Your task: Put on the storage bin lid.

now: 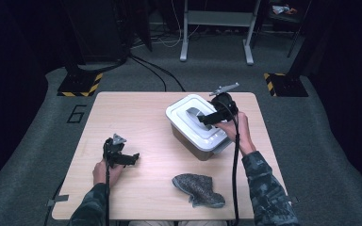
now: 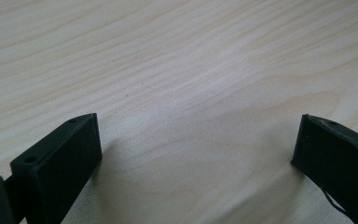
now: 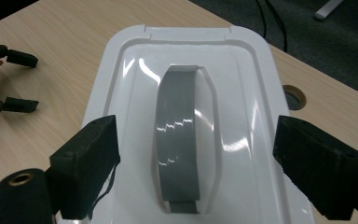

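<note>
Right gripper (image 3: pixel 196 161) sits low in the right gripper view, matte black block jaws spread wide, one on each side of the grey handle (image 3: pixel 179 140); nothing between them is gripped. The handle is a smooth, glossy grey strap arching over an oval recess in the white lid (image 3: pixel 242 93), which is hard shiny plastic with rounded corners and a stepped rim. In the high view the lidded box (image 1: pixel 195 127) stands right of centre on the table (image 1: pixel 136 113), its near corner close to the right hand (image 1: pixel 233 129).

Left gripper (image 1: pixel 131 159) rests at lower left of the high view, jaws wide apart over bare pale wood grain, holding nothing.

A coarse, speckled grey cloth (image 1: pixel 199 189) lies crumpled near the table's front edge. Open tabletop lies between the left gripper and the box.
</note>
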Demonstrator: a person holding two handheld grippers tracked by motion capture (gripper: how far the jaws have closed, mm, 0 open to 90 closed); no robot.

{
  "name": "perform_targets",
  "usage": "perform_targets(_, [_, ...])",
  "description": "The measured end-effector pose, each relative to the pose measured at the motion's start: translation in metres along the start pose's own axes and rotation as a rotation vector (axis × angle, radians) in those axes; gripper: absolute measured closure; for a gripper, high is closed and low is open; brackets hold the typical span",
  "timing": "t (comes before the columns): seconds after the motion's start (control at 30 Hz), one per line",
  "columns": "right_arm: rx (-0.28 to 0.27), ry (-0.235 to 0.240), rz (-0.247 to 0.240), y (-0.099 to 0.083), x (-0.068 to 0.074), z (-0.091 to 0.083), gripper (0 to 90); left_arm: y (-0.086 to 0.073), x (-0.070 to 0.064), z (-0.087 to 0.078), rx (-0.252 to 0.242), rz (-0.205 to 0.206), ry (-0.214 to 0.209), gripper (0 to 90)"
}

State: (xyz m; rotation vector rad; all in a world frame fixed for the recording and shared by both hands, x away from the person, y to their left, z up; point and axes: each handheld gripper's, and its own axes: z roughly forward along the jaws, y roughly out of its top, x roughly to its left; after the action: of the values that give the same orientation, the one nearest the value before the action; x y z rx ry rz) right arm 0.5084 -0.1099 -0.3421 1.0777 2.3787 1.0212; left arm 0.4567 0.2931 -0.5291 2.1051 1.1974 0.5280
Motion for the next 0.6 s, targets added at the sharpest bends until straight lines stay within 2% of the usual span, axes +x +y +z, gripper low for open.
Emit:
perform_targets(0.17, [-0.014, -0.033, 0.005, -0.010, -0.003, -0.020, 9.9, 0.000, 0.000, 0.000, 0.000, 0.000, 0.000, 0.6])
perform_targets(0.2, [-0.019, -0.038, 0.024, -0.013, -0.003, -0.023, 9.8, 0.000, 0.000, 0.000, -0.005, -0.006, 0.000, 0.6])
perform_targets(0.23, [-0.024, -0.046, 0.014, -0.015, -0.005, -0.026, 9.7, 0.000, -0.001, 0.001, -0.014, -0.017, 0.002, 0.6])
perform_targets(0.3, [-0.029, -0.056, 0.015, -0.022, -0.006, -0.033, 9.3, 0.000, -0.001, 0.001, -0.012, -0.015, 0.002, 0.6])
perform_targets(0.6, [-0.047, -0.111, 0.049, -0.060, -0.013, -0.054, 9.0, 0.000, 0.000, 0.001, -0.006, -0.004, 0.006, 0.6])
